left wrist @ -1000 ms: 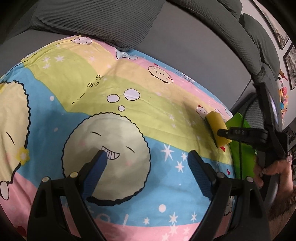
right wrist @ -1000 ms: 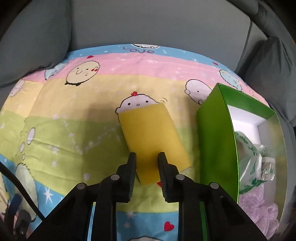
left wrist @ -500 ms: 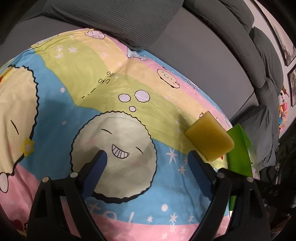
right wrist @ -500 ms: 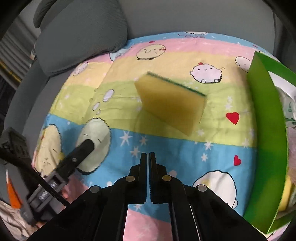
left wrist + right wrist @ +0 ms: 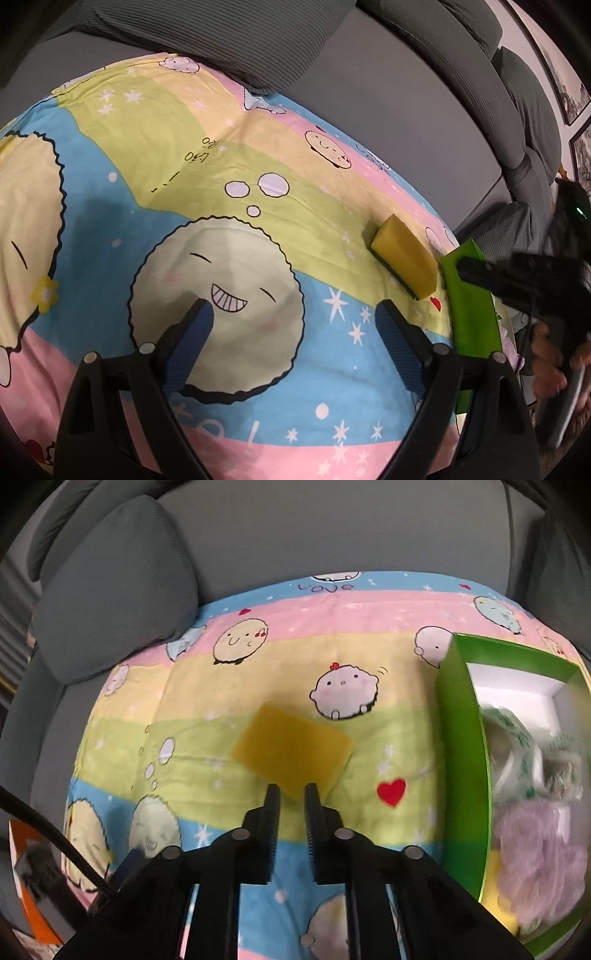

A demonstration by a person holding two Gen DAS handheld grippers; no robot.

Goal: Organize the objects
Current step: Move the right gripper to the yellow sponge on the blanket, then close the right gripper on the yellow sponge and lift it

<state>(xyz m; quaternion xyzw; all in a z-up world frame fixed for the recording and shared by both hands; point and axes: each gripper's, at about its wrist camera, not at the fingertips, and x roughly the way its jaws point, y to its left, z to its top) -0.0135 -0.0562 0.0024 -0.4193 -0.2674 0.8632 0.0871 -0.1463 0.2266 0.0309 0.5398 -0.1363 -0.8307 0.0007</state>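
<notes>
Grey sofa [image 5: 332, 528] with cushions behind, covered by a striped cartoon blanket [image 5: 155, 122] in pink, yellow, green and blue bands. Green box [image 5: 461, 746] sits on the blanket at the right, open top, white inside, holding a crinkly plastic bag and a purple fluffy item; contents blurred. Yellow sponge [image 5: 291, 755] lies flat on the green stripe, left of the box and apart from it, dark green scrub layer underneath as seen from the left wrist view [image 5: 404, 264]. Left hand-held gripper [image 5: 291, 328] hovers over the smiling round cartoon face, jaws spread wide, nothing between them. Right hand-held gripper [image 5: 291, 805] is just near of the sponge's near edge, jaws narrow and parting, nothing between the pads, sponge not gripped. Red heart print right of that gripper
</notes>
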